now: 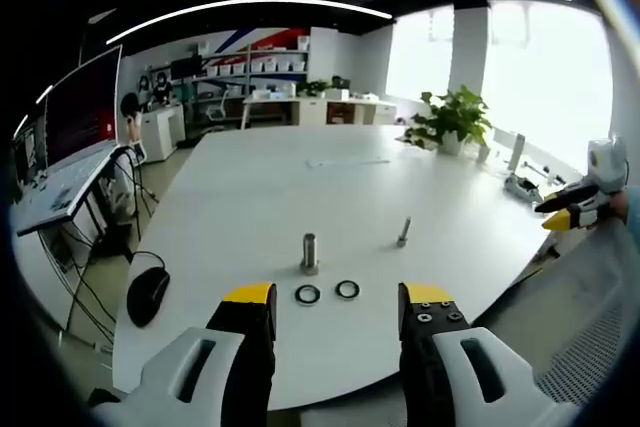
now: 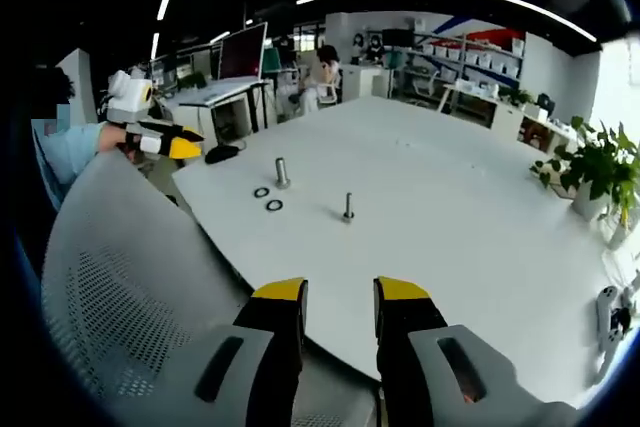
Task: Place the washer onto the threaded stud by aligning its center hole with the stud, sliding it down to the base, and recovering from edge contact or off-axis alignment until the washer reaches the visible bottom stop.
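Observation:
A thick threaded stud [image 1: 310,252] stands upright on the white table [image 1: 300,177]. Two dark washers [image 1: 308,294] [image 1: 347,289] lie flat just in front of it. My left gripper [image 1: 338,299] hovers over the table's near edge, open and holding nothing. A thinner bolt [image 1: 403,232] stands to the right. In the right gripper view the stud [image 2: 282,172], both washers [image 2: 261,192] [image 2: 274,205] and the bolt [image 2: 348,207] sit far ahead. My right gripper [image 2: 340,293] is back off the table edge, jaws a little apart, empty. The other gripper shows at the side of each view [image 1: 560,213] [image 2: 170,144].
A grey mesh chair back [image 2: 130,287] rises between my right gripper and the table. A black mouse [image 1: 148,295] lies at the table's left edge. A potted plant [image 1: 455,117] and a small device [image 1: 522,185] stand along the far right side.

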Available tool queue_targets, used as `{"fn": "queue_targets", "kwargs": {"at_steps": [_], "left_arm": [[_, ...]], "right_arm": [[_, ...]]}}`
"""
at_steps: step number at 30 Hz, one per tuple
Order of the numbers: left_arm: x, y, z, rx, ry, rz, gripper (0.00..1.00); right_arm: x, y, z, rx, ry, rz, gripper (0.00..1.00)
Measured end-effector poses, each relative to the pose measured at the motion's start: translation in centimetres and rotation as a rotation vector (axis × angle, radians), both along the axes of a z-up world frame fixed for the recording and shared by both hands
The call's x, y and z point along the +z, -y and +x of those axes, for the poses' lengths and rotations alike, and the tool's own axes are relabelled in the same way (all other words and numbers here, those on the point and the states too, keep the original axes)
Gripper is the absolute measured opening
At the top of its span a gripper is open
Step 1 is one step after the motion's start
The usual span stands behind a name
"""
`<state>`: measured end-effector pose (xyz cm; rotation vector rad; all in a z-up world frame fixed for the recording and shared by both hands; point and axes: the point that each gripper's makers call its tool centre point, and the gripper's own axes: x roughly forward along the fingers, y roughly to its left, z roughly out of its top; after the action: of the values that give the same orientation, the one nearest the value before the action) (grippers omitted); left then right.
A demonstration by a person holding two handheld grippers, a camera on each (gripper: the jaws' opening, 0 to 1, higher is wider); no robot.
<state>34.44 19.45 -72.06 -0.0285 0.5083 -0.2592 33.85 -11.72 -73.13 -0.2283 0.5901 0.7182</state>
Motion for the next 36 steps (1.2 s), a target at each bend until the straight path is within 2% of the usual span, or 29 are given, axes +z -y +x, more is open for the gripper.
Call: {"fn": "queue_targets", "kwargs": {"at_steps": [2, 4, 5, 6, 9, 14, 16, 20, 24, 27, 28, 29, 30, 31, 34, 36], "left_arm": [[-0.1, -0.1, -0.1, -0.003, -0.005, 0.008, 0.47], [-0.2, -0.1, -0.1, -0.002, -0.012, 0.006, 0.47], [-0.2, 0.0, -0.1, -0.004, -0.01, 0.005, 0.46], [-0.1, 0.1, 0.0, -0.009, -0.007, 0.01, 0.46], [-0.3, 0.0, -0.1, -0.008, -0.013, 0.015, 0.45], [-0.3, -0.1, 0.0, -0.002, -0.015, 0.009, 0.45], [-0.1, -0.1, 0.1, -0.008, -0.002, 0.02, 0.43], [-0.3, -0.2, 0.1, -0.008, -0.017, 0.025, 0.42], [0.6, -0.7, 0.4, 0.027, 0.015, 0.002, 0.41], [0.3, -0.5, 0.6, 0.021, -0.008, -0.008, 0.42], [-0.1, -0.1, 0.6, -0.014, -0.033, -0.007, 0.42], [-0.7, 0.6, 0.3, -0.066, -0.078, -0.012, 0.42], [-1.3, 0.8, 0.1, -0.085, -0.121, -0.009, 0.42], [-1.4, 0.8, 0.5, -0.105, -0.113, 0.014, 0.42], [-1.6, 1.3, 0.9, -0.131, -0.137, -0.003, 0.42], [-1.8, 0.8, 1.3, -0.136, -0.149, 0.001, 0.42]], "right_arm": [[0.0, 0.1, 0.0, -0.014, -0.016, 0.002, 0.29], [0.7, 0.0, 0.5, -0.05, -0.004, 0.064, 0.3], [0.8, -0.3, 0.3, -0.059, -0.033, 0.101, 0.3], [0.5, -0.3, 0.0, -0.049, -0.051, 0.095, 0.3], [0.0, -0.3, 0.1, -0.03, -0.036, 0.045, 0.29], [-0.7, 0.1, 0.3, -0.037, -0.053, 0.017, 0.28], [-0.6, 0.2, 0.5, -0.042, -0.045, 0.018, 0.28], [-0.6, 0.2, 0.7, -0.034, -0.043, -0.001, 0.27], [-0.4, 0.2, 1.1, -0.039, -0.043, 0.016, 0.26], [-0.3, 0.2, 1.4, -0.041, -0.041, 0.022, 0.26], [-0.3, 0.3, 1.5, -0.042, -0.042, 0.022, 0.26], [-0.3, 0.4, 1.5, -0.045, -0.043, 0.023, 0.26], [-0.3, 0.3, 1.4, -0.044, -0.046, 0.027, 0.26], [-0.3, 0.1, 1.2, -0.035, -0.053, 0.036, 0.26], [-0.4, 0.1, 1.4, -0.032, -0.056, 0.033, 0.26], [-0.4, 0.1, 1.4, -0.027, -0.06, 0.035, 0.25]]}}
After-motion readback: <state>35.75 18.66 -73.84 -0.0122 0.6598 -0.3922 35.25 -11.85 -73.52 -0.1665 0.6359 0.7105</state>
